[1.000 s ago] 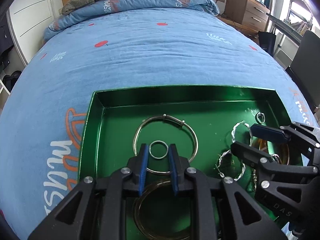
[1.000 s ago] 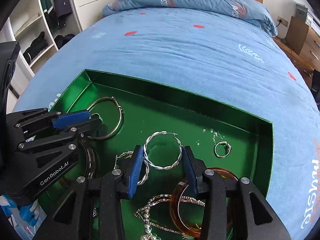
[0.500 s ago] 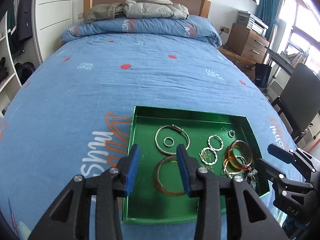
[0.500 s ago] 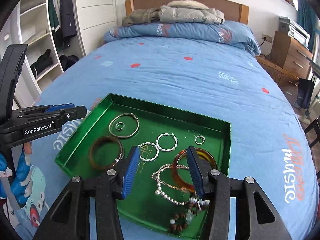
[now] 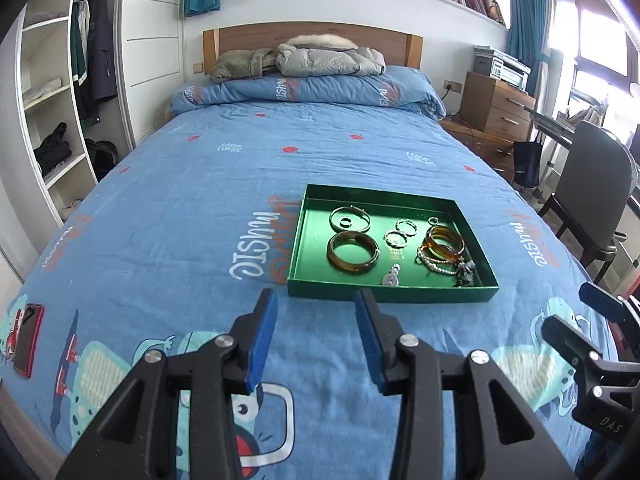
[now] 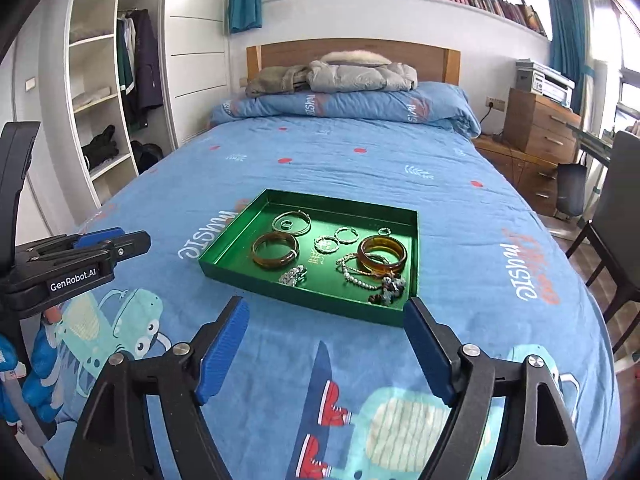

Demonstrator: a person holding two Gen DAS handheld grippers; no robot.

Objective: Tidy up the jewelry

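A green tray (image 5: 316,280) (image 6: 228,252) lies on the blue bedspread. It holds a silver bangle (image 5: 350,218) with a small ring (image 5: 345,222) inside it, a brown bangle (image 5: 352,251) (image 6: 275,250), twisted silver hoops (image 5: 406,226) (image 6: 347,235), an amber bangle (image 5: 445,241) (image 6: 382,255) and bead chains (image 5: 440,266) (image 6: 360,278). My left gripper (image 5: 316,340) is open and empty, pulled back from the tray's front edge. My right gripper (image 6: 326,350) is open and empty, also back from the tray. Each gripper shows in the other's view: the left (image 6: 112,242), the right (image 5: 576,316).
A red phone (image 5: 28,340) lies on the bedspread at the near left. Jackets (image 5: 312,56) and a folded duvet lie at the headboard. A wardrobe with shelves stands left; a wooden dresser (image 5: 496,108) and a dark chair (image 5: 592,184) stand right of the bed.
Both grippers have risen and drawn well back from inside the tray to the bed's near end. Both have opened wider. The jewelry has stayed in the tray.
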